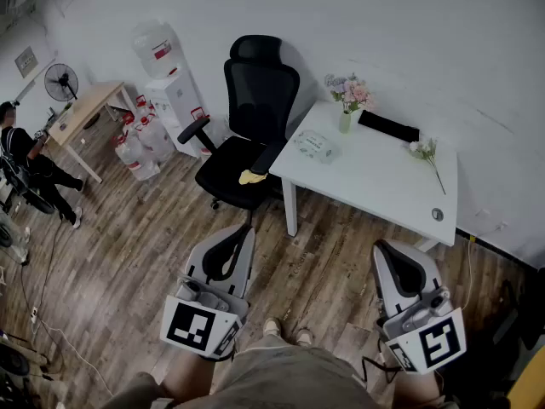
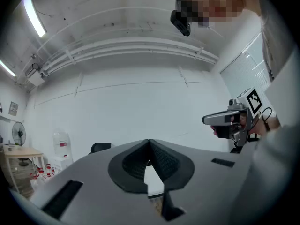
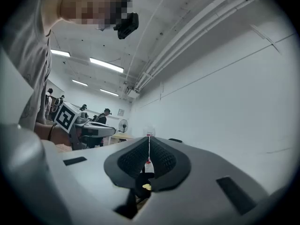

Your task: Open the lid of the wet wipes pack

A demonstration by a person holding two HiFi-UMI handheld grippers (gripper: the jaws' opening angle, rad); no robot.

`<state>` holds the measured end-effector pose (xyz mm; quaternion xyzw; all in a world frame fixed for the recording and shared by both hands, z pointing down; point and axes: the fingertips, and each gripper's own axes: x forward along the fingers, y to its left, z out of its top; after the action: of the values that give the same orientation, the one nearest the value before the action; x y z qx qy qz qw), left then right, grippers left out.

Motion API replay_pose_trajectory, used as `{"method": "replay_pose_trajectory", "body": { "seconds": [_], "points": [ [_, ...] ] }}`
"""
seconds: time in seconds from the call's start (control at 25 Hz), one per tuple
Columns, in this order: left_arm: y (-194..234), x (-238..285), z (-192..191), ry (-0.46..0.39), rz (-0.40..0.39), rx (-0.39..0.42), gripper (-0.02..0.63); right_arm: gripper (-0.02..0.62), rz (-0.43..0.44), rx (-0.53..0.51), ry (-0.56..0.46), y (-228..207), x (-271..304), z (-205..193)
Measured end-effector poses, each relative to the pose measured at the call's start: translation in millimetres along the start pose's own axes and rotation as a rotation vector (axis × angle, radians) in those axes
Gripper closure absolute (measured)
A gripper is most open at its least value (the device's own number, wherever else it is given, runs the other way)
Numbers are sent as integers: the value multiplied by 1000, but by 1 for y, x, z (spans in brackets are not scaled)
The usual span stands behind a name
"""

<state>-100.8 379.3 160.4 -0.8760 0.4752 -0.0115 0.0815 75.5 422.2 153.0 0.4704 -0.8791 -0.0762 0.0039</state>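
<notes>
Head view: wet wipes pack (image 1: 313, 145) lies on the white table (image 1: 383, 181), just beside the flower vase (image 1: 345, 119). Left gripper (image 1: 239, 235) and right gripper (image 1: 392, 252) hang over the floor, well apart from it. Judged not begun: approach, grip and lid lift all remain. Pack print too small to read. Left gripper view: jaws meet tip to tip, nothing between. Right gripper view: jaws pressed together, empty. No legible writing.
</notes>
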Motion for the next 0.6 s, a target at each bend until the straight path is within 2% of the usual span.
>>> {"method": "replay_pose_trajectory", "body": {
  "seconds": [0.6],
  "points": [
    [-30, 26, -1, 11, -18, 12, 589, 563, -17, 24, 4, -37, -16, -15]
  ]
}}
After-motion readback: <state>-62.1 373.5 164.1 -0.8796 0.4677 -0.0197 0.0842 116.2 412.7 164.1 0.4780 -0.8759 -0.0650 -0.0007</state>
